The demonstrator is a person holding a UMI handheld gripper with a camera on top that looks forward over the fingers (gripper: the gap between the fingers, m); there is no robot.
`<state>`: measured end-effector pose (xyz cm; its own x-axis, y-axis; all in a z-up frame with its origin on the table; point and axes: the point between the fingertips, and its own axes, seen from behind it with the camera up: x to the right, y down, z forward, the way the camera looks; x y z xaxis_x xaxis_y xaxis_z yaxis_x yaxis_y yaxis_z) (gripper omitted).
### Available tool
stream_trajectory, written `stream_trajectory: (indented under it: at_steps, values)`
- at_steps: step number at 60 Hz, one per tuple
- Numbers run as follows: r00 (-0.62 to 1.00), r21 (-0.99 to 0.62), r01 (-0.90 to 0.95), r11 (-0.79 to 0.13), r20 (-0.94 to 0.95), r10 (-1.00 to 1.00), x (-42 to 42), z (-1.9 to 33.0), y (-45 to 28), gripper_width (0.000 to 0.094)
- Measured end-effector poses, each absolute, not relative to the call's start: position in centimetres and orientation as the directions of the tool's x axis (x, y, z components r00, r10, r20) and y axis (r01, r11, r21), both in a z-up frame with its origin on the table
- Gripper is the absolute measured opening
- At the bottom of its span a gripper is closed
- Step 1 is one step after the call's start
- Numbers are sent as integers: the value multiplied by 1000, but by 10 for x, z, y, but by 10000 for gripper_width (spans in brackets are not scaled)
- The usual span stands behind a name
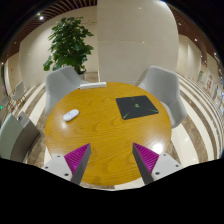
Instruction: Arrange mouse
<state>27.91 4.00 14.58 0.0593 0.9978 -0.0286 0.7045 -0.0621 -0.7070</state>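
Approach seemed the step in hand: gripper (112,160) hung wide open and empty over the table's (100,135) near edge, needing to reach the mouse (71,115) by the left edge.

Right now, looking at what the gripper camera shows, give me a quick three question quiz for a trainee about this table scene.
1. True or false: the gripper is shut on the white mouse.
2. Multiple choice: the black mouse pad lies
A) on the round wooden table, apart from the mouse
B) under the mouse
C) on a chair
3. Fill in: beyond the table, behind the white chairs, stands a green ____.

Key
1. False; the fingers are open and hover over the near side of the table, with the mouse beyond them.
2. A
3. plant
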Motion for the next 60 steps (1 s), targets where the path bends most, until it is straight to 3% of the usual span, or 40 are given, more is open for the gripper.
stream_trajectory:
  at_steps: [29, 43, 60]
  values:
    - [-105, -703, 710, 44, -43, 993, 210, 101, -146, 865]
    - [-81, -702, 712, 17, -59, 995, 152, 65, -197, 862]
    - [-7, -691, 722, -32, -53, 999, 71, 13, -207, 861]
